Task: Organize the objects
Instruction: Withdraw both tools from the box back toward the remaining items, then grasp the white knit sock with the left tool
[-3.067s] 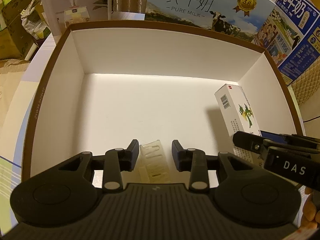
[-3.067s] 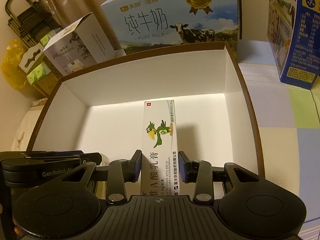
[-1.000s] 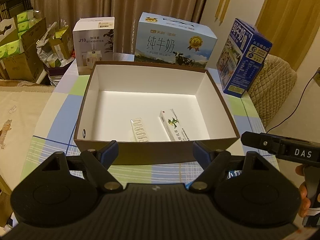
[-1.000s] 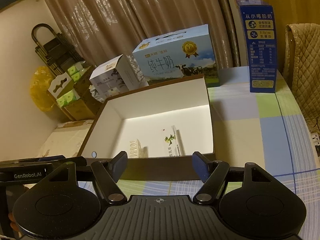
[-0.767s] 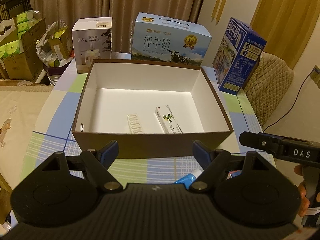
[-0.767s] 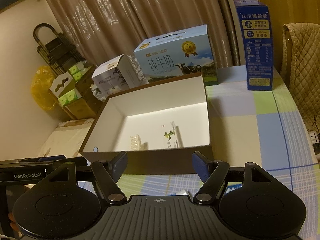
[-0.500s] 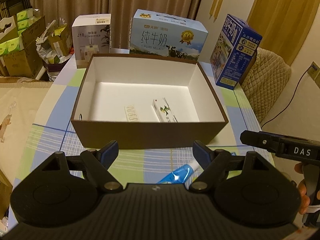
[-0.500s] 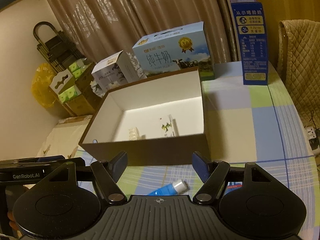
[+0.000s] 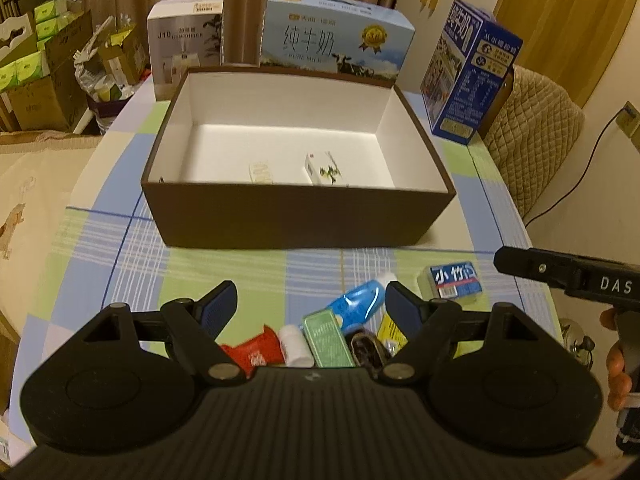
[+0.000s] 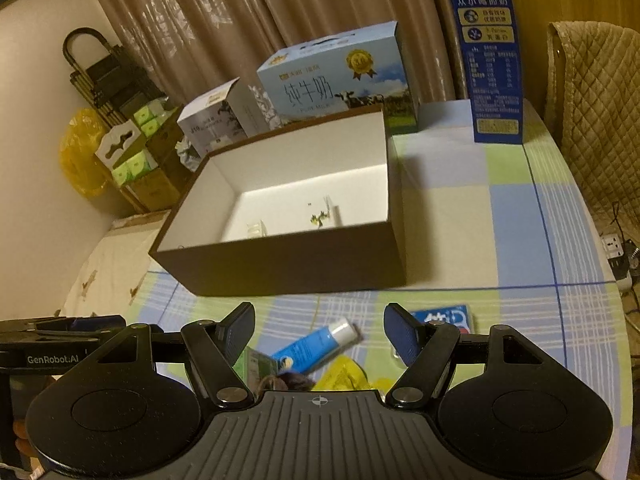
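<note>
A brown box [image 9: 296,216] with a white inside stands mid-table; it also shows in the right wrist view [image 10: 280,264]. In it lie a white parrot-print carton [image 9: 324,169] and a clear blister strip [image 9: 261,172]. In front of the box lies a pile: a blue tube [image 9: 358,304], a green tin [image 9: 326,338], a red packet [image 9: 250,354], a small white bottle [image 9: 294,346] and a blue tissue pack [image 9: 454,282]. My left gripper [image 9: 308,306] is open and empty above the pile. My right gripper [image 10: 320,334] is open and empty over the blue tube [image 10: 316,346].
A milk carton case [image 9: 336,36], a white humidifier box [image 9: 184,44] and a tall blue box [image 9: 468,68] stand behind the brown box. A quilted chair [image 9: 536,148] is at the right. Cardboard boxes [image 9: 36,76] sit off the table's left.
Both grippers let go of the blister strip and the parrot carton in the box, opened, and pulled back toward me. The pile in front of the box has come into view.
</note>
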Action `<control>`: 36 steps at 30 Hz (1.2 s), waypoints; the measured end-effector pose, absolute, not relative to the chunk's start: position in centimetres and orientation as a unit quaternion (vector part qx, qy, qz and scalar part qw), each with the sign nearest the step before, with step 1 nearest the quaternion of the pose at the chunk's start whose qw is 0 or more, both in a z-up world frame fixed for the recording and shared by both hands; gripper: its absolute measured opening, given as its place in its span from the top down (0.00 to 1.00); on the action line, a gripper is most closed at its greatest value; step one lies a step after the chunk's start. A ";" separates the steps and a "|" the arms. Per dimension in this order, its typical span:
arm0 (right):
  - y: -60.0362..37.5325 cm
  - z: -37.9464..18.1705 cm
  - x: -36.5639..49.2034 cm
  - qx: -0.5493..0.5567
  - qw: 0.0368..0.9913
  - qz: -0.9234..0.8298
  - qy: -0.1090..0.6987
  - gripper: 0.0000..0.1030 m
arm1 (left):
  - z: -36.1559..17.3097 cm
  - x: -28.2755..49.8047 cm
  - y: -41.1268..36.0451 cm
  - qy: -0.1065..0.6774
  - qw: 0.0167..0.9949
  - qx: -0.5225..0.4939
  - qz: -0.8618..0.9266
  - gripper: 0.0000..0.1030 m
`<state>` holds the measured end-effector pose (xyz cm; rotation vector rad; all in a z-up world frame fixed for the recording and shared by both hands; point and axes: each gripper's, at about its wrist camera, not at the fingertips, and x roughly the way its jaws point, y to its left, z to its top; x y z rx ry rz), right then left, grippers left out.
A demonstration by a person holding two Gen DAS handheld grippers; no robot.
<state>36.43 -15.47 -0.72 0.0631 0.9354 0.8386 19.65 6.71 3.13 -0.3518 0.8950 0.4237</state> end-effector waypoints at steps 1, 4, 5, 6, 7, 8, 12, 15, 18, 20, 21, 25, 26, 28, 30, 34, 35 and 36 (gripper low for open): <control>-15.6 -0.9 36.4 0.029 0.808 0.391 0.440 0.33 | 2.9 19.5 6.6 0.430 0.864 -0.168 0.202 0.24; -16.1 -1.5 36.2 0.024 0.806 0.386 0.447 0.33 | 2.2 19.1 6.4 0.439 0.858 -0.172 0.204 0.24; -16.3 -1.8 36.1 0.021 0.806 0.383 0.450 0.33 | 1.9 18.9 6.4 0.441 0.856 -0.173 0.205 0.25; -16.5 -2.1 36.0 0.018 0.805 0.381 0.453 0.33 | 1.8 18.8 6.4 0.443 0.855 -0.174 0.205 0.24; -16.7 -2.3 35.9 0.016 0.805 0.379 0.457 0.33 | 1.5 18.6 6.4 0.446 0.853 -0.175 0.206 0.24; -16.8 -2.7 35.8 0.015 0.803 0.377 0.461 0.33 | 1.3 18.5 6.4 0.449 0.851 -0.177 0.207 0.24; -17.5 -3.8 35.5 0.006 0.799 0.370 0.475 0.33 | 0.2 17.7 6.2 0.461 0.843 -0.179 0.211 0.25; -18.0 -4.7 35.2 0.001 0.794 0.365 0.486 0.33 | -1.0 17.0 5.9 0.472 0.836 -0.182 0.211 0.25; -18.7 -5.6 35.0 -0.002 0.790 0.357 0.498 0.33 | -2.2 16.3 5.8 0.486 0.827 -0.186 0.212 0.25; -19.0 -6.1 34.9 -0.004 0.788 0.351 0.506 0.33 | -2.8 15.9 5.8 0.493 0.822 -0.187 0.214 0.26; -19.2 -6.4 34.8 -0.006 0.787 0.349 0.509 0.33 | -3.2 15.7 5.8 0.497 0.819 -0.188 0.216 0.26; -19.9 -7.3 34.6 -0.008 0.784 0.339 0.520 0.33 | -4.6 15.2 5.9 0.504 0.813 -0.192 0.218 0.26; -20.0 -7.5 34.6 -0.007 0.784 0.336 0.522 0.33 | -4.9 15.2 5.9 0.505 0.813 -0.191 0.218 0.26; -20.3 -7.7 34.6 -0.005 0.784 0.331 0.525 0.33 | -5.7 15.2 5.9 0.508 0.812 -0.190 0.218 0.26; -20.6 -7.9 34.5 -0.004 0.785 0.327 0.527 0.33 | -6.5 15.3 5.9 0.510 0.810 -0.189 0.220 0.26; -21.2 -8.2 34.4 -0.002 0.785 0.317 0.532 0.33 | -8.2 15.3 6.2 0.513 0.805 -0.195 0.224 0.26; -21.3 -8.3 34.3 -0.001 0.786 0.315 0.533 0.33 | -8.5 15.3 6.3 0.514 0.804 -0.196 0.225 0.26; -21.4 -8.4 34.3 -0.001 0.785 0.312 0.534 0.33 | -8.8 15.3 6.4 0.514 0.804 -0.198 0.226 0.26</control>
